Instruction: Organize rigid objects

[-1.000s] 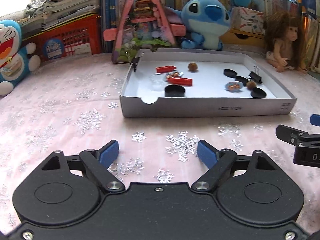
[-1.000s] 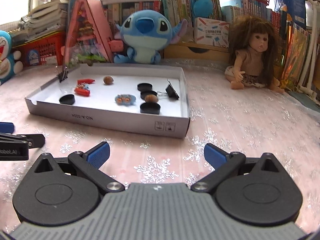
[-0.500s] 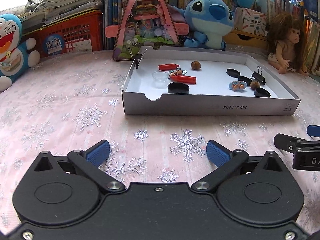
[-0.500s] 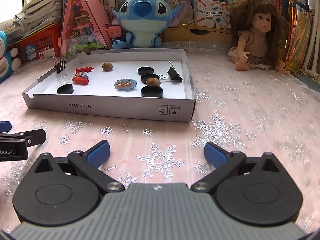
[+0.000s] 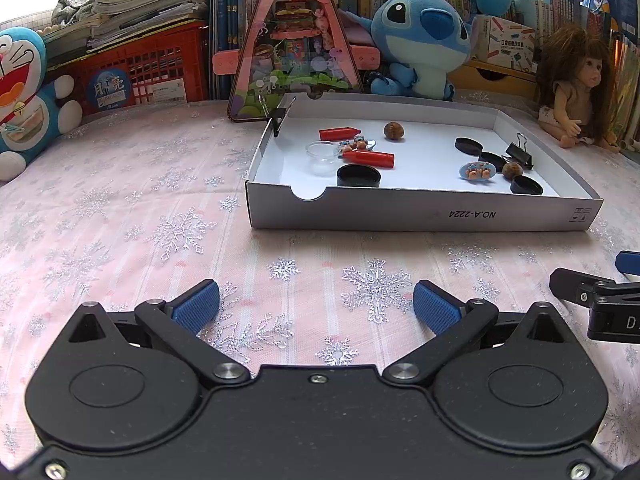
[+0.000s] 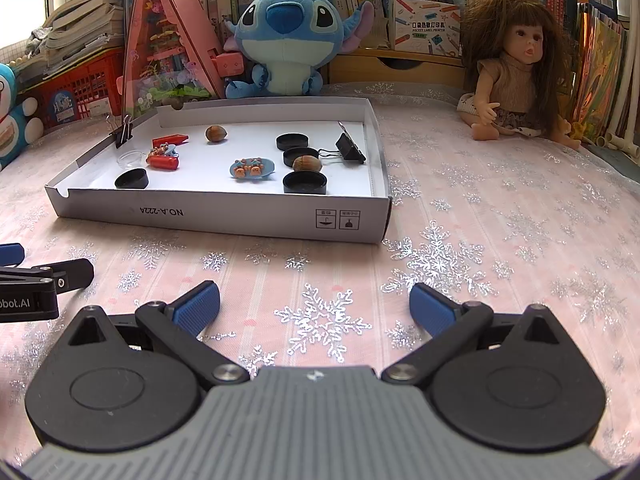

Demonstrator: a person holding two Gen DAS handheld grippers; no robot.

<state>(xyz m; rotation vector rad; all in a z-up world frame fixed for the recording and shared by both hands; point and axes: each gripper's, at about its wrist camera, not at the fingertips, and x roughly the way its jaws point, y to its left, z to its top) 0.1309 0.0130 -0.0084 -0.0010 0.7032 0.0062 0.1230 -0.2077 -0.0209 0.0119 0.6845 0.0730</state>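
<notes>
Ahead of you, a pink snowflake tablecloth covers the table. At its far edge sit a blue Stitch plush, a brown-haired doll far right, and a red crate far left.

Bare tablecloth lies open from both grippers to the tray at 12 o'clock; its front wall bars a low pass, toys and books crowd behind, a doll sits at 2 o'clock
</notes>
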